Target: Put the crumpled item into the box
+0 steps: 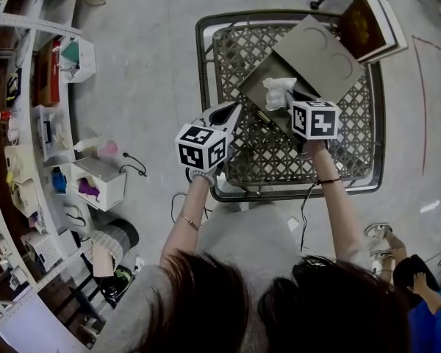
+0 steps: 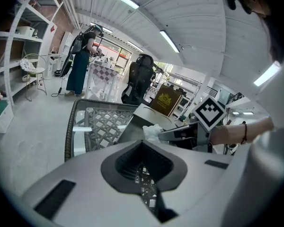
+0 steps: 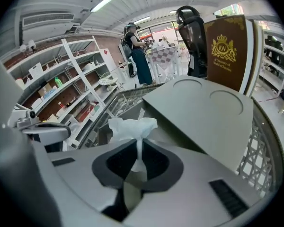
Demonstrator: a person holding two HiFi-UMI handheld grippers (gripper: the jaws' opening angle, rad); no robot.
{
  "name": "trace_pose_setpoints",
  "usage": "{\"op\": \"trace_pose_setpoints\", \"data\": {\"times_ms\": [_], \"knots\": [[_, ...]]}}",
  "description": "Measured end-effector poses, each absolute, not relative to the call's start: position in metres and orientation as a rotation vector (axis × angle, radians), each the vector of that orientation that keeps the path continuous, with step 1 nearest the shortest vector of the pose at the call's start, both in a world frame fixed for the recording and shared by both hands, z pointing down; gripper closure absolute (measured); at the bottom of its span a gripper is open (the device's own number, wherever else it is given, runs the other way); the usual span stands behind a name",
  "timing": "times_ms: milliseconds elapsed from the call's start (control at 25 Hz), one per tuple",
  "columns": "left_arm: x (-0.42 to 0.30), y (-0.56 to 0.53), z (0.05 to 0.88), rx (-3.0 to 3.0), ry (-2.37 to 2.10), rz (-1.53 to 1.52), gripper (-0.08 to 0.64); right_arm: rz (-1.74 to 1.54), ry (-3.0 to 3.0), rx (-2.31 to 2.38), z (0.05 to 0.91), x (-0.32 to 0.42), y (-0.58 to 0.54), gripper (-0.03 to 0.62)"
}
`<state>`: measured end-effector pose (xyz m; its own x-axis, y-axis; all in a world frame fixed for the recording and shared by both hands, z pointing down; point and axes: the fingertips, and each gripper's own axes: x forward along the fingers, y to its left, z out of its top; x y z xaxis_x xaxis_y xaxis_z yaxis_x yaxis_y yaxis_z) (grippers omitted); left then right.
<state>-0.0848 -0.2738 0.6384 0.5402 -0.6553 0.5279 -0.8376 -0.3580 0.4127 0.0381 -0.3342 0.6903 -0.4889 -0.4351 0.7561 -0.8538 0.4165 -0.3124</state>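
Left gripper (image 1: 231, 112) is nearest, over the near edge of the lattice table (image 1: 203, 87); its jaws look clenched on nothing, only lattice showing through the slit in the left gripper view.
Right gripper (image 1: 291, 95) is just beyond and to the right, pitched down; it's pinching the crumpled item (image 1: 278, 90), a white tissue, by its lower end, with the rest fanning out above the jaw tips (image 3: 131, 126).
The tissue hangs over the open grey box (image 1: 254, 85) on the tabletop; I can't quite tell if it touches the inside.
The box lid (image 1: 320, 56) leans back behind it, two round recesses showing.
A brown book (image 1: 363, 25) with a gold crest stands at the far corner; cluttered shelves (image 1: 37, 131) run along the left; a person (image 3: 138, 51) stands well off by the far doorway.
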Motion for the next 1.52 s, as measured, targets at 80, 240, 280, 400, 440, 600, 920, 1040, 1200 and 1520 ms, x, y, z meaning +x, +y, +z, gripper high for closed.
{"op": "trace_pose_setpoints", "data": {"times_ms": [80, 240, 280, 400, 440, 600, 920, 1040, 1200, 1520], "knots": [[-0.084, -0.273, 0.641, 2.118, -1.194, 0.361, 0.543, 0.949, -2.064, 1.078, 0.696, 0.038, -0.334, 0.54], [-0.083, -0.274, 0.644, 2.11, -1.192, 0.361, 0.543, 0.971, -2.01, 1.071, 0.708, 0.041, -0.333, 0.541], [-0.083, -0.274, 0.644, 2.109, -1.193, 0.361, 0.543, 0.972, -2.001, 1.071, 0.71, 0.041, -0.333, 0.54], [-0.086, -0.275, 0.645, 2.103, -1.198, 0.361, 0.543, 0.99, -1.969, 1.071, 0.715, 0.043, -0.333, 0.54], [-0.087, -0.275, 0.645, 2.1, -1.2, 0.36, 0.543, 0.996, -1.958, 1.07, 0.716, 0.044, -0.333, 0.54], [-0.09, -0.276, 0.645, 2.092, -1.208, 0.359, 0.543, 0.998, -1.927, 1.064, 0.717, 0.042, -0.334, 0.54], [-0.091, -0.276, 0.643, 2.088, -1.202, 0.36, 0.543, 0.995, -1.887, 1.103, 0.718, 0.044, -0.336, 0.517], [-0.09, -0.275, 0.641, 2.094, -1.196, 0.362, 0.543, 1.031, -1.891, 1.116, 0.717, 0.045, -0.336, 0.484], [-0.09, -0.274, 0.638, 2.102, -1.192, 0.364, 0.543, 1.057, -1.908, 1.134, 0.713, 0.047, -0.337, 0.46], [-0.089, -0.269, 0.622, 2.132, -1.197, 0.344, 0.543, 1.039, -2.009, 1.133, 0.687, 0.047, -0.336, 0.459]]}}
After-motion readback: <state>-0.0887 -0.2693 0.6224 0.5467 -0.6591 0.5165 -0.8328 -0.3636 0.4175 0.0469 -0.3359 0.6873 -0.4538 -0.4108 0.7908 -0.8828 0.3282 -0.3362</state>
